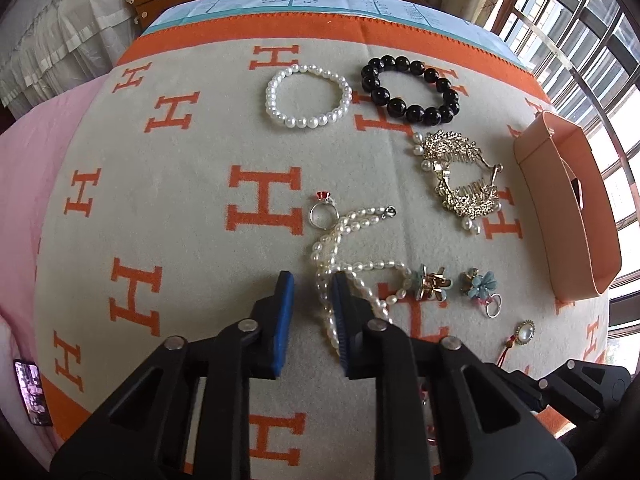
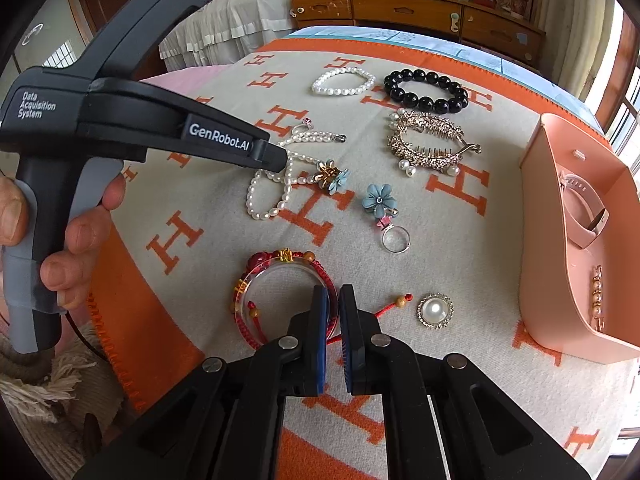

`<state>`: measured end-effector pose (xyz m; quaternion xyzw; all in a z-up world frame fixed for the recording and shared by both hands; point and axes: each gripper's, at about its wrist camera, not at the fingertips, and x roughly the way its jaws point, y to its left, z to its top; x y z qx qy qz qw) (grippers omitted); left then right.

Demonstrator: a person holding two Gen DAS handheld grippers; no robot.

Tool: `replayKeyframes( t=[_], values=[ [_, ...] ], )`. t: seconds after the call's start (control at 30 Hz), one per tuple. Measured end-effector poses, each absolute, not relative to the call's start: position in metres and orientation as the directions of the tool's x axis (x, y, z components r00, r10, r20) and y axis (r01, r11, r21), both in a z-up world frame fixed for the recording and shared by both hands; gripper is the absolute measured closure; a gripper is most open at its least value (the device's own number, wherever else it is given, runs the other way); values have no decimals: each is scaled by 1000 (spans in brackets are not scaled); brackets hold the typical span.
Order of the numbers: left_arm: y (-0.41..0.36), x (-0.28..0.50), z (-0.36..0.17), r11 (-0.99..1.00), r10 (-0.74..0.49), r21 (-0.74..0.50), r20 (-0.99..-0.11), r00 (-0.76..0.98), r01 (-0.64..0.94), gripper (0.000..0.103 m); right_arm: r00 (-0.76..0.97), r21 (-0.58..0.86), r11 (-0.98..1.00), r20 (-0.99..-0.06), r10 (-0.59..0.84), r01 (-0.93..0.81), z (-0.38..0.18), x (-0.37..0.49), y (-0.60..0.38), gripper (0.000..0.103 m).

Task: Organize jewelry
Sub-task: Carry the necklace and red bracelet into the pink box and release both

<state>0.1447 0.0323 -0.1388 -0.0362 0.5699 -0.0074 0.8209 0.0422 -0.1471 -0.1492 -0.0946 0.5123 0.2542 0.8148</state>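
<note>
My left gripper (image 1: 312, 280) is open, its jaws over one end of the pearl necklace (image 1: 352, 248), which also shows in the right wrist view (image 2: 276, 184) under that gripper's nose (image 2: 276, 158). My right gripper (image 2: 331, 292) is nearly shut around the rim of the red bangle (image 2: 280, 296); whether it grips it is unclear. The pink organizer box (image 2: 560, 240) stands at the right and holds a pink watch (image 2: 580, 216) and a small pearl piece (image 2: 597, 292).
On the H-patterned blanket (image 2: 440, 240) lie a white pearl bracelet (image 1: 308, 96), black bead bracelet (image 1: 412, 90), gold hair comb (image 1: 460, 176), silver ring (image 1: 322, 214), blue flower pieces (image 2: 378, 200), another ring (image 2: 396, 238) and a pearl brooch (image 2: 436, 312). A dresser stands behind.
</note>
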Motion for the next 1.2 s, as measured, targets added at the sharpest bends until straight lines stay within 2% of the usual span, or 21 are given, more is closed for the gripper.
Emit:
replayKeyframes(
  t=[0.03, 0.27, 0.43, 0.83, 1.07, 1.2],
  values=[
    [32, 146, -139, 997, -55, -70, -936, 348, -31, 100, 344, 111, 852, -882, 322, -511, -149, 42, -148, 97],
    [33, 134, -124, 997, -54, -74, -911, 408, -34, 100, 333, 152, 853, -875, 351, -499, -150, 43, -152, 97],
    [35, 117, -87, 996, -66, -91, -870, 489, -26, 100, 362, 173, 858, -853, 376, -483, -141, 42, -158, 98],
    [-3, 92, 25, 984, -179, -139, -730, 660, 113, 100, 572, 215, 889, -699, 429, -404, -50, 36, -207, 98],
    [-52, 101, 71, 966, -258, -152, -663, 702, 211, 100, 725, 219, 931, -584, 365, -291, 9, 26, -265, 98],
    [-85, 111, 85, 955, -290, -146, -650, 702, 260, 100, 772, 233, 948, -553, 312, -216, 25, 26, -296, 98]
  ],
)
